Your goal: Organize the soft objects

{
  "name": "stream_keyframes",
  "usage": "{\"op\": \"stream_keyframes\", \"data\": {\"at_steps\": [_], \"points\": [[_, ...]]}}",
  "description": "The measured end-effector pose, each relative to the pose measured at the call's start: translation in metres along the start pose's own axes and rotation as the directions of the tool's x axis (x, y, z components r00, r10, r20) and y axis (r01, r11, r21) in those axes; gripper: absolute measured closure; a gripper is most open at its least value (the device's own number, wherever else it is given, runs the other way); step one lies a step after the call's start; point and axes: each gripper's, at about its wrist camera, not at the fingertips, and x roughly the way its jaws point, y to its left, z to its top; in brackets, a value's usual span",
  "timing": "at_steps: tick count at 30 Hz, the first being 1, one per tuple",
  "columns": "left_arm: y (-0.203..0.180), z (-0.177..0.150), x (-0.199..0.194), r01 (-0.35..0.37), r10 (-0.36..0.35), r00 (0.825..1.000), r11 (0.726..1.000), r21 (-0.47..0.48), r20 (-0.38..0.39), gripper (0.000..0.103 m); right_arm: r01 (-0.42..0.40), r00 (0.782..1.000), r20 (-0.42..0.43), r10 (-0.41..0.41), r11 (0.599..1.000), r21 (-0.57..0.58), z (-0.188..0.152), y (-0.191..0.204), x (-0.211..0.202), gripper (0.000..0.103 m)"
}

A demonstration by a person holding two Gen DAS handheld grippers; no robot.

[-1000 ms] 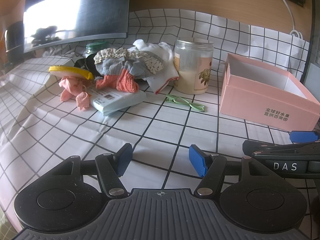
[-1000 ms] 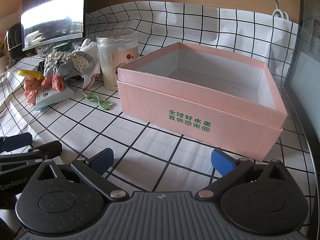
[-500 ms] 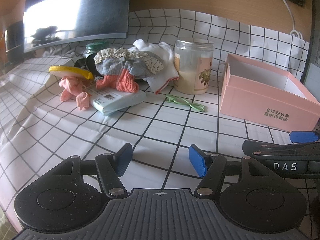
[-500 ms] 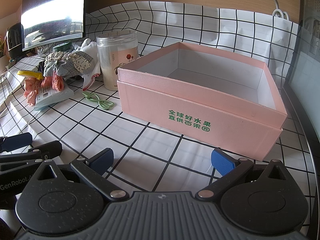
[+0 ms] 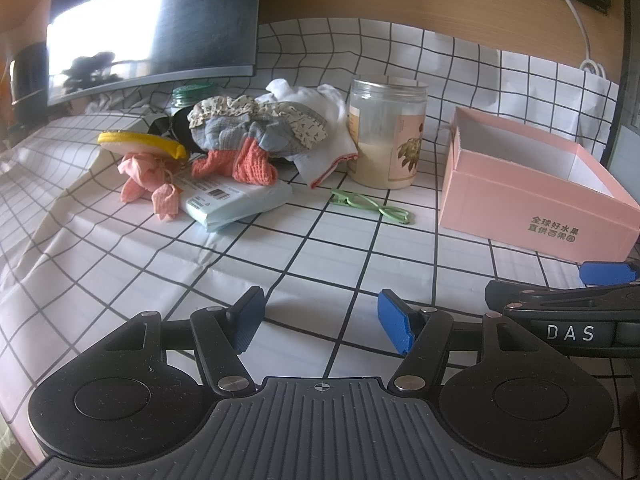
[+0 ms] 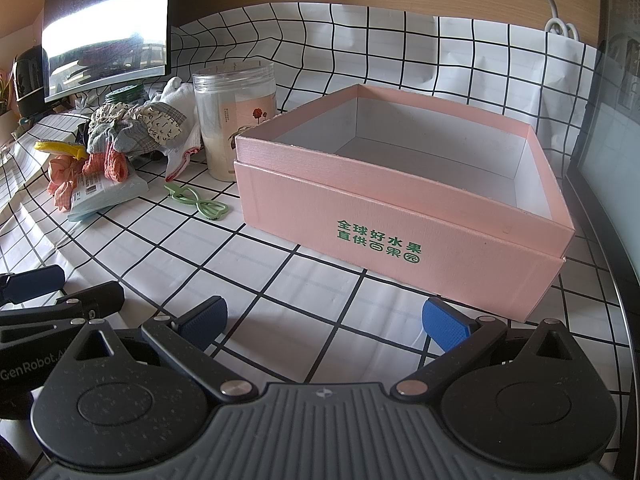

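A heap of soft things lies at the back left of the checked tablecloth: a grey and orange sock (image 5: 248, 148) (image 6: 116, 148), a white glove (image 5: 320, 144), a floral scrunchie (image 5: 256, 110) and a pink cloth (image 5: 146, 178). An empty pink box (image 5: 536, 204) (image 6: 400, 216) stands at the right. My left gripper (image 5: 320, 322) is open and empty, low over the cloth, well short of the heap. My right gripper (image 6: 324, 320) is open and empty just before the box's front wall.
A clear jar of pale powder (image 5: 386, 136) stands between heap and box. A green hair clip (image 5: 372, 208) lies before it. A light blue packet (image 5: 236, 202) sits under the sock, with a yellow pad (image 5: 140, 142) beside it. A dark monitor (image 5: 152, 24) stands behind.
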Motion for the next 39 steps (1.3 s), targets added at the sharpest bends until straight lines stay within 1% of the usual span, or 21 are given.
{"op": "stream_keyframes", "data": {"at_steps": [21,23,26,28,30,32,35,37,38,39], "points": [[0.0,0.0,0.0,0.002,-0.002,1.0,1.0,-0.002,0.001,0.035,-0.006,1.0,-0.001,0.006,1.0,0.001,0.0,-0.002,-0.001,0.0],[0.0,0.001,-0.002,0.006,-0.006,1.0,1.0,-0.008,0.002,0.035,-0.018,0.999,-0.028,0.018,1.0,-0.008,0.004,-0.004,0.0,0.0],[0.009,-0.001,-0.004,0.048,-0.048,0.999,0.998,-0.049,0.011,0.036,-0.033,0.995,-0.093,0.032,0.999,-0.017,0.014,-0.006,0.001,0.0],[0.013,0.001,-0.004,0.061,-0.061,0.998,0.997,-0.051,0.004,0.042,-0.035,0.99,-0.134,0.032,0.999,-0.022,0.019,-0.005,0.002,0.0],[0.024,0.007,-0.005,0.09,-0.092,0.996,0.993,-0.072,-0.019,0.044,-0.032,0.985,-0.172,0.027,0.999,-0.022,0.021,-0.005,0.003,0.0],[0.039,0.016,-0.005,0.123,-0.126,0.992,0.987,-0.102,-0.028,0.044,-0.029,0.982,-0.19,0.024,0.999,-0.024,0.022,-0.005,0.003,0.0],[0.072,0.037,-0.009,0.138,-0.138,0.99,0.979,-0.15,0.009,0.044,-0.032,0.98,-0.197,0.027,0.999,-0.025,0.022,-0.006,0.001,0.0],[0.103,0.055,-0.009,0.168,-0.166,0.986,0.966,-0.198,0.029,0.044,-0.015,0.98,-0.201,0.012,1.0,-0.012,0.022,-0.005,0.0,0.0],[0.123,0.065,-0.008,0.171,-0.166,0.985,0.959,-0.225,0.041,0.044,0.001,0.978,-0.208,-0.001,1.0,-0.001,0.022,-0.003,-0.001,0.0],[0.142,0.074,-0.008,0.157,-0.149,0.987,0.955,-0.251,0.05,0.044,0.01,0.977,-0.212,-0.008,1.0,0.008,0.021,-0.002,-0.002,0.0]]}}
